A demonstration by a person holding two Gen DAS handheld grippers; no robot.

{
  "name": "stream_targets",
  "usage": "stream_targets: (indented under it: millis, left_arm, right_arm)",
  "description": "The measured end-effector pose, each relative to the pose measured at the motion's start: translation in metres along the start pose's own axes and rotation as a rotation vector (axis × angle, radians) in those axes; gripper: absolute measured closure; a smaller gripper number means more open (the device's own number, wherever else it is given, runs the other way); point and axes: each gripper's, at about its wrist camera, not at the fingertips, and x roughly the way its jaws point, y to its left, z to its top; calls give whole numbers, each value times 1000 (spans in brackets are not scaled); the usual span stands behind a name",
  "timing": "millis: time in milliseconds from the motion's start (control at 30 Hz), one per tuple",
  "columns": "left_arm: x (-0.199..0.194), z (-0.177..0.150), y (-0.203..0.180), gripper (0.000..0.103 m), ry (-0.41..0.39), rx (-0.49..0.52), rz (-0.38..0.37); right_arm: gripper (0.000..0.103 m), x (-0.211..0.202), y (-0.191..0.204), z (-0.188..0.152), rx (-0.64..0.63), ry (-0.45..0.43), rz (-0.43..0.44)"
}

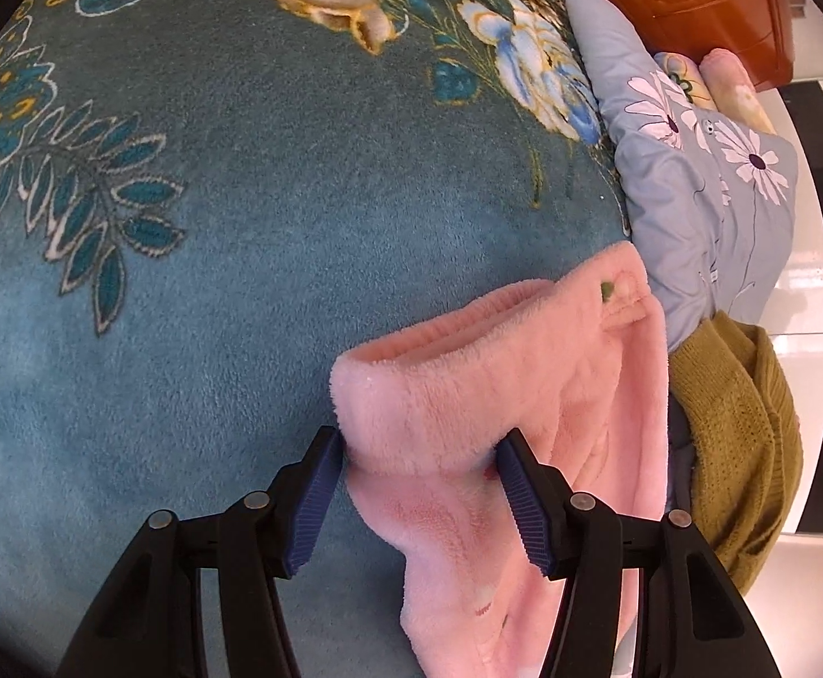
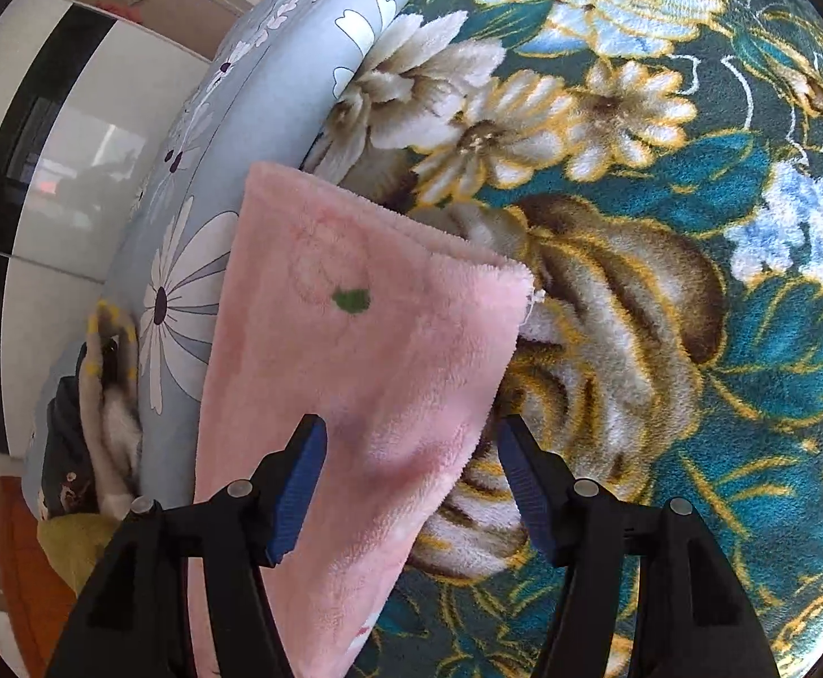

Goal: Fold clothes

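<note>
Both claws, left (image 1: 419,455) and right (image 2: 411,443), stand apart astride the pink fleece garment (image 1: 501,395); no writing shows.

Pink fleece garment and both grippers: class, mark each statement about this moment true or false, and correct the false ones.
1. The pink fleece garment lies on a teal floral blanket. True.
2. The right gripper is clamped shut. False: its jaws stand apart.
3. A mustard knit lies beside the pink garment. True.
4. The garment bears a blue mark. False: the mark is green.
5. The left gripper is empty of cloth. False: pink fleece sits between its jaws.
</note>
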Motion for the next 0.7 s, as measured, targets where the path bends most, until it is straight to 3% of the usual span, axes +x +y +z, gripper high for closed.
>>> stream_targets:
  millis: [233, 267, 333, 367, 400, 467, 600, 700]
  left_arm:
    - [9, -3, 0, 40, -18, -4, 7]
    - [9, -2, 0, 40, -18, -12, 3]
    - [8, 1, 0, 42, -12, -24, 1]
    - [7, 3, 0, 55, -10, -31, 6]
    - [5, 4, 0, 67, -14, -37, 5]
    - [-1, 8, 1, 78, -25, -48, -3]
    - [-19, 15, -14, 82, -49, 6, -22]
    - [-40, 25, -31, 82, -48, 58, -93]
  right_arm:
    - [39, 13, 0, 21, 98, -24, 84]
    - [42, 15, 2, 23, 107, -20, 94]
    - [67, 19, 6, 25, 123, -10, 114]
    - [72, 22, 10, 25, 120, 1, 119]
    - [84, 23, 16, 24, 107, 7, 116]
    - [88, 23, 30, 22, 72, 10, 108]
    - [91, 10, 68, 19, -18, -3, 141]
    - [92, -10, 101, 20, -100, -15, 211]
